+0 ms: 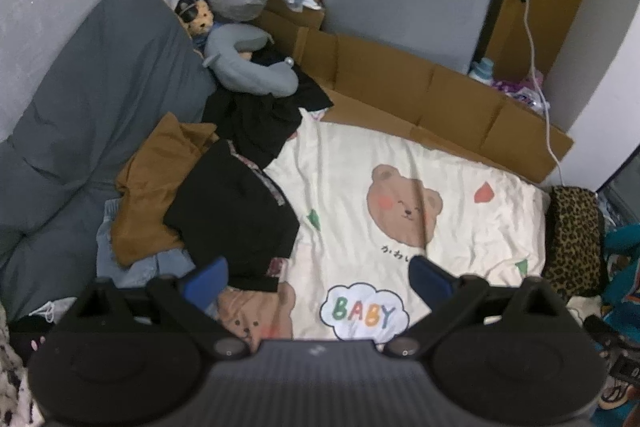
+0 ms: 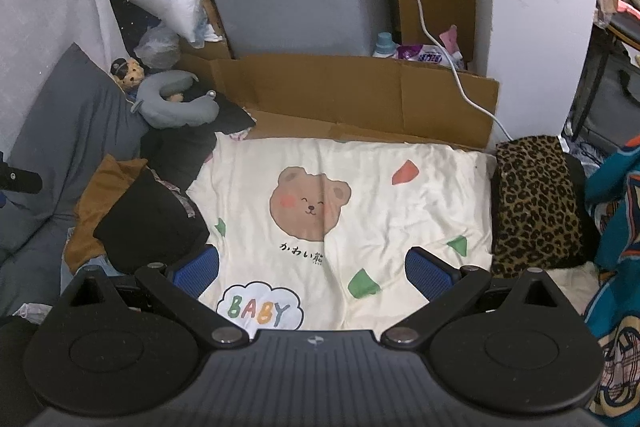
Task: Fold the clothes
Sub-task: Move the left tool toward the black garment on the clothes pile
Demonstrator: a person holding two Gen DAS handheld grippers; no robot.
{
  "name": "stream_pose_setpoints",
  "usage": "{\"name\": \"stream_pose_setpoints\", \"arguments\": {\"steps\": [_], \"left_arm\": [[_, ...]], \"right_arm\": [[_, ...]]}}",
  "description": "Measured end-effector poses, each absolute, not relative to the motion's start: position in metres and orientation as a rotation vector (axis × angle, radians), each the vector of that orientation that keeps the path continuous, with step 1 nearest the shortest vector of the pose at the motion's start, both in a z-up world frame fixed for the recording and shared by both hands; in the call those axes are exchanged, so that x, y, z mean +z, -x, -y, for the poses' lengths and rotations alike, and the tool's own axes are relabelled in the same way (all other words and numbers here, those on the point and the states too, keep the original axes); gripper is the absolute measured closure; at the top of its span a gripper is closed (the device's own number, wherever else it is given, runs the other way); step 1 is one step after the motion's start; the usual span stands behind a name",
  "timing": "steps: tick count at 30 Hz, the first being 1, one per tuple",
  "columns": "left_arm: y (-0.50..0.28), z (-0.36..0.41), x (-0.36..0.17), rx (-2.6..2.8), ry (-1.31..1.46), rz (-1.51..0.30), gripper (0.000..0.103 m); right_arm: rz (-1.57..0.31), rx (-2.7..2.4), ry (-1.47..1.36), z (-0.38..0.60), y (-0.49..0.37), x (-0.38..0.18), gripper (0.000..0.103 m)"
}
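Hovering spread wide and empty above the cream bear blanket (image 1: 420, 163): left gripper (image 1: 318, 277) and right gripper (image 2: 312, 269) alike. Lying heaped at the blanket's left edge: a black garment (image 1: 236, 215) overlapping a brown garment (image 1: 156, 183) and denim (image 1: 132, 263). Sitting folded at the right edge: a leopard-print cloth (image 2: 536, 199). Lining the far side: cardboard (image 2: 340, 91).

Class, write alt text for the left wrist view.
The left gripper, fingers open and empty, hovers over a cream bear blanket. A heap of black, brown and denim clothes lies to its left.
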State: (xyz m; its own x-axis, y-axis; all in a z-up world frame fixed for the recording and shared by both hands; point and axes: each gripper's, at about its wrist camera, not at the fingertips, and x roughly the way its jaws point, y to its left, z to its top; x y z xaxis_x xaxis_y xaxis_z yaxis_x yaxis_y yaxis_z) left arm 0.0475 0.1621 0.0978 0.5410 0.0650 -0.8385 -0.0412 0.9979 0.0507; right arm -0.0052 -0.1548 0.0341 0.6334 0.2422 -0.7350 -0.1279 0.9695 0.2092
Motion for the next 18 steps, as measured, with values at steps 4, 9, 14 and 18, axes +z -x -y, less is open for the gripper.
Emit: {"name": "stream_pose_setpoints", "arguments": {"steps": [4, 9, 14, 18], "left_arm": [[-0.059, -0.176, 0.092, 0.054, -0.023, -1.006, 0.005], [-0.081, -0.206, 0.084, 0.072, -0.027, -1.017, 0.005], [-0.100, -0.235, 0.071, 0.104, -0.048, -1.026, 0.005], [-0.111, -0.257, 0.054, 0.093, -0.018, -1.006, 0.005]], "right_arm": [[-0.865, 0.214, -0.168, 0.151, -0.003, 0.030, 0.001], [-0.878, 0.218, -0.164, 0.144, -0.016, 0.020, 0.001], [-0.899, 0.238, -0.176, 0.133, -0.029, 0.003, 0.001], [-0.899, 0.260, -0.180, 0.123, -0.037, -0.013, 0.001]]}}
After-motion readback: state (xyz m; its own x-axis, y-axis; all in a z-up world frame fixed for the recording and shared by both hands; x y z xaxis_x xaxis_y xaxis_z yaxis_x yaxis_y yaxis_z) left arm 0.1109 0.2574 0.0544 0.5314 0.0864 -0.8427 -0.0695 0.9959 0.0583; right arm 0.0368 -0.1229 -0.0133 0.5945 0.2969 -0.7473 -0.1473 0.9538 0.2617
